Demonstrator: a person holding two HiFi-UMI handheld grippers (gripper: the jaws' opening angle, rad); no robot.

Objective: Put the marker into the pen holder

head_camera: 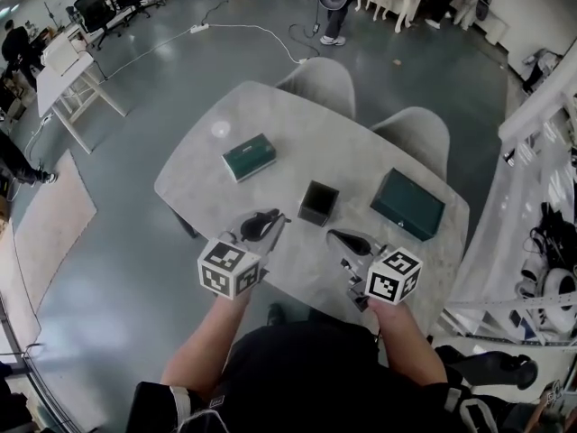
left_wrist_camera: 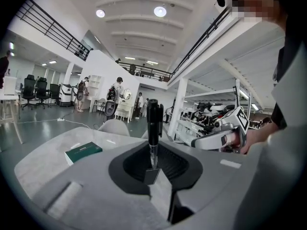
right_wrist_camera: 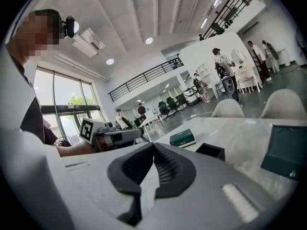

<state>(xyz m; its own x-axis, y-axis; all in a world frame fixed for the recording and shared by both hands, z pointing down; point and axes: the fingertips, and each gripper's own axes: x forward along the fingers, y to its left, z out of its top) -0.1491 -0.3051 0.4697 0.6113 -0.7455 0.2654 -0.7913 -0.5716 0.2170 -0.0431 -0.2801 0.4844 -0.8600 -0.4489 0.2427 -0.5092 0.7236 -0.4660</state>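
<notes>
Black marker (left_wrist_camera: 154, 123) — seemingly upright — in left claw (left_wrist_camera: 153, 175).

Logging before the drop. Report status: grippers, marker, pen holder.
Left gripper shut on marker, gripped at one end. Right gripper shut, empty. Pen holder ahead, marker not in. Small green box, large green box off to its sides, not blocking.

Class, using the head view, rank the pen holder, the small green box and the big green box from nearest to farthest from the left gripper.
1. Pen holder, just right of the left gripper.
2. Small green box, farther ahead, slightly left.
3. Big green box, far right, beyond the holder.
</notes>
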